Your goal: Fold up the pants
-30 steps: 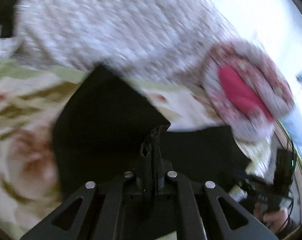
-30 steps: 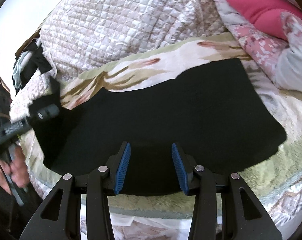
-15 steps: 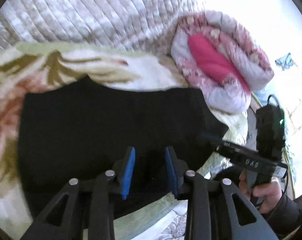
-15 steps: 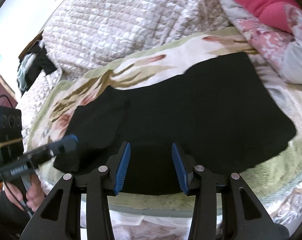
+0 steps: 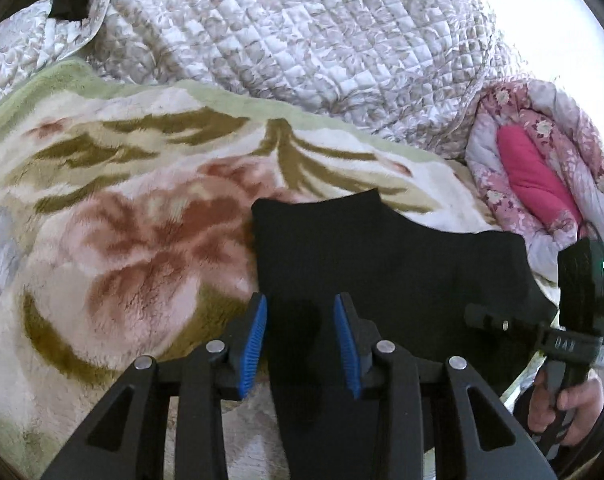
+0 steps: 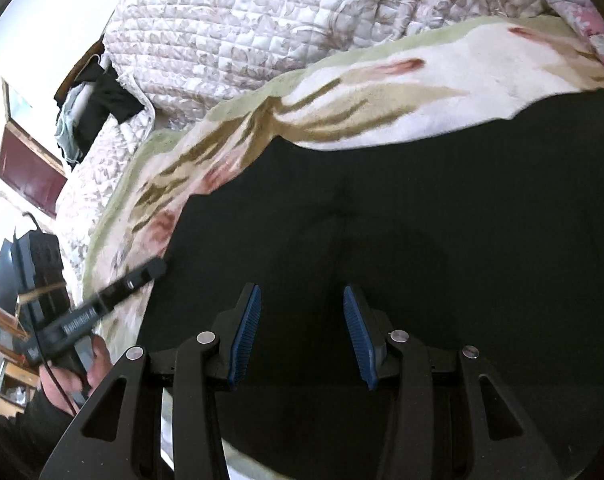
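Down low in the left wrist view, the left gripper (image 5: 300,342) is seen with its blue pads (image 5: 255,340) apart and its jaws opening, nothing pressed between them, poised over the left end of the black pants (image 5: 382,264). Likewise, the right gripper (image 6: 300,334) is held with its jaws parted and empty above the dark cloth. The pants are spread flat on a floral fleece blanket (image 5: 122,220), which is backed by a quilted cover (image 5: 302,40). A rolled pink floral quilt (image 5: 542,168) is seen beside it. Each tool is gripped by a hand (image 5: 574,400) at the frame's edge.
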Demonstrator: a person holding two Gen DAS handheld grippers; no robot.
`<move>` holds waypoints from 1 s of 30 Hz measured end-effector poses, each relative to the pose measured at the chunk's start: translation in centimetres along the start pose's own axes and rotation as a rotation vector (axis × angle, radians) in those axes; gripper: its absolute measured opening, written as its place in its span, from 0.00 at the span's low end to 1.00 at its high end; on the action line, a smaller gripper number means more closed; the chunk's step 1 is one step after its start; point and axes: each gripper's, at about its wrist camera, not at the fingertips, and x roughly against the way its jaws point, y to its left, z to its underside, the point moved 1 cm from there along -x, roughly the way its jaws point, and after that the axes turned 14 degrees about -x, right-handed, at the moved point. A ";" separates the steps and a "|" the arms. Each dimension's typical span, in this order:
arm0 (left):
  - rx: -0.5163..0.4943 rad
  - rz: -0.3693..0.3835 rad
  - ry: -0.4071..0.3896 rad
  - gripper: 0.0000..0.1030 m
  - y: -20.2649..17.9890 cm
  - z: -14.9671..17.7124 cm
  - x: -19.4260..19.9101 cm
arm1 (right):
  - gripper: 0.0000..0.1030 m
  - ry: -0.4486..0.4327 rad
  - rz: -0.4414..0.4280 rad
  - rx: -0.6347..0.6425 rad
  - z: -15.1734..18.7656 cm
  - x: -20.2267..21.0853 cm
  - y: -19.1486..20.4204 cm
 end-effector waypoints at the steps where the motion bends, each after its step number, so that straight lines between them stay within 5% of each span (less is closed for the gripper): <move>1: -0.005 0.000 0.001 0.36 -0.1 0.2 -0.2 | 0.43 0.002 -0.003 0.001 -0.3 -0.4 0.2; 12: 0.000 0.027 -0.018 0.36 0.3 1.0 -1.2 | 0.41 0.047 -0.057 -0.046 -1.0 -2.2 0.5; 13: 0.000 0.026 -0.020 0.37 0.3 0.9 -1.2 | 0.38 0.048 -0.054 -0.045 -1.3 -2.4 0.6; 15: 0.004 0.025 -0.023 0.37 0.3 0.9 -1.3 | 0.12 0.055 -0.035 -0.039 -1.6 -3.0 0.8; 17: 0.010 0.029 -0.026 0.37 0.4 0.9 -1.2 | 0.04 0.056 -0.034 -0.053 -1.7 -3.0 0.8; 30: 0.026 0.040 -0.032 0.37 0.9 1.0 -1.1 | 0.03 -0.042 -0.037 -0.100 -1.9 -0.5 -0.8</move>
